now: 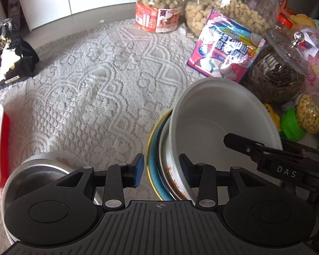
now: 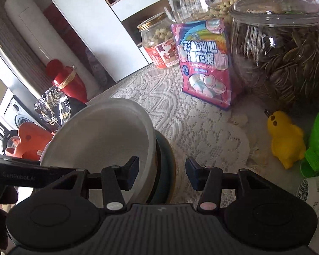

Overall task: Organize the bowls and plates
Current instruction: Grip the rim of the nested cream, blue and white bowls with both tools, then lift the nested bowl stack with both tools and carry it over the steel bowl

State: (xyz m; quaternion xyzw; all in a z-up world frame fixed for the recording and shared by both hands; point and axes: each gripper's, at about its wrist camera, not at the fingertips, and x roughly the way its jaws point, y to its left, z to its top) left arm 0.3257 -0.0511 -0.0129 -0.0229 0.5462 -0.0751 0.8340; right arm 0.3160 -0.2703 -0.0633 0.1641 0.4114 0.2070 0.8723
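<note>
Resting tilted on edge, the white bowl (image 1: 219,114) leans against a stack made up of a blue plate with a gold rim (image 1: 153,148) and a white dish with rust-coloured marks (image 1: 170,170). The stack sits on the lace tablecloth (image 1: 100,80), in front of the marshmallow bag (image 1: 225,46).

Left gripper (image 1: 161,170): the jaws stand apart and straddle the near edge of the stack. The plate rim and the dish lie between the blue pads (image 1: 139,170). The left pad stands just clear of the gold rim, so the jaws are released and grasp nothing. A steel bowl (image 1: 38,174) sits below and to the left of this gripper, partly hidden by its body.

Right gripper (image 2: 161,172): the jaws stand apart around the far side of the same stack. The left finger reaches inside the white bowl, and the right finger hangs over the tablecloth, beside the plate. Contact between the pads and the bowl wall cannot be confirmed; no grasp is visible.

Surroundings: a jar of sunflower seeds (image 2: 280,59) with a glass lid stands behind the marshmallow bag. A jar of nuts with a gold lid (image 1: 159,8) stands further back. A yellow duck toy (image 2: 287,140) lies to the right on the tablecloth. A black snack bag (image 1: 8,53) lies at the left edge of the table.
</note>
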